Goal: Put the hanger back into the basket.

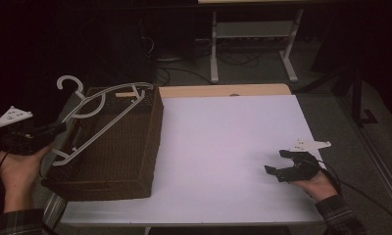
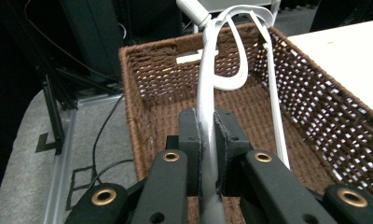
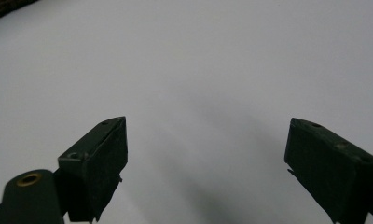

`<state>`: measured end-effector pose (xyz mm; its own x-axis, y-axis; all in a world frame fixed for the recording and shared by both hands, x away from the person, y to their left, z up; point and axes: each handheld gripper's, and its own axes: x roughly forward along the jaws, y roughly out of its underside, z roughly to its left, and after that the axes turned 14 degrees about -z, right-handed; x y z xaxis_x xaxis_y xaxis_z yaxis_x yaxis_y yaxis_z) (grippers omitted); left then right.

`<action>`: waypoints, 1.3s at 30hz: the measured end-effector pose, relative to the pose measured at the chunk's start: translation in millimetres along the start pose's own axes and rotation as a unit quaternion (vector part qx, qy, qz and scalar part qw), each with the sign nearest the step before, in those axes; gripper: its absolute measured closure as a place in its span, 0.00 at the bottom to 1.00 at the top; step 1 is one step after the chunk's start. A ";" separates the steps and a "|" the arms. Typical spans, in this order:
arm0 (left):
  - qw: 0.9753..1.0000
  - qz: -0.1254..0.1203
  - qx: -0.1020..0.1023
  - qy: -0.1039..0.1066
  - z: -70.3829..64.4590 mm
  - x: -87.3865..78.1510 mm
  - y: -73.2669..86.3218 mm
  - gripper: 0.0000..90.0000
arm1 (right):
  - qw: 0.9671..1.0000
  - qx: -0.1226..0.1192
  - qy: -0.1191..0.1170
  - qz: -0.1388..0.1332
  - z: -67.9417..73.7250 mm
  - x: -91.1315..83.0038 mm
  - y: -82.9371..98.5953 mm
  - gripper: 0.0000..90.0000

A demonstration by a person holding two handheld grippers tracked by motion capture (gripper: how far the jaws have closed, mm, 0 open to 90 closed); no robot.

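A person sits at a white table in a dim room, a two-jaw gripper in each hand. At the left, a brown woven basket rests on the table's left edge, partly overhanging it. A white plastic hanger lies slanted across the basket's open top, its hook pointing off to the far left beyond the rim. The left gripper reaches in from the left, and in the left gripper view its jaws are clenched on one arm of the hanger, the pads pressing on both sides of the white bar above the basket. The right gripper rests low over the bare table at the near right, well apart from the basket; its jaws stand spread wide with nothing between them, as the right gripper view shows above the plain tabletop. The step in hand looks like handling the hanger at the basket, though whether it is going in or coming out cannot be told. The next move calls for keeping the hook and far arm clear of the woven rim
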<state>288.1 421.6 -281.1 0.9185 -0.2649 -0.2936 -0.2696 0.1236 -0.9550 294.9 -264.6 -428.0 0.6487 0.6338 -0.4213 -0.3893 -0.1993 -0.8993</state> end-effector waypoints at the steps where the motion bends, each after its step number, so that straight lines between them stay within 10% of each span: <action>1: 1.000 0.002 -0.001 0.001 1.1 0.9 1.4 0.92 | 1.000 0.000 0.000 0.000 0.0 0.0 0.0 0.14; 26: 0.997 0.074 0.028 0.016 -6.8 45.9 35.7 0.92 | 1.000 0.002 0.001 -0.002 -1.6 -1.1 -0.1 0.14; 39: 0.998 0.060 0.010 0.024 -1.8 46.0 40.2 0.82 | 1.000 0.002 0.000 0.000 -0.7 -0.8 -0.2 0.14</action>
<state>318.9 412.7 -333.1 0.8650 -0.2924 -0.4078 -0.3702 0.1769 -0.9120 294.9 -265.6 -427.5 0.6495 0.6333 -0.4208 -0.3920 -0.1953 -0.8990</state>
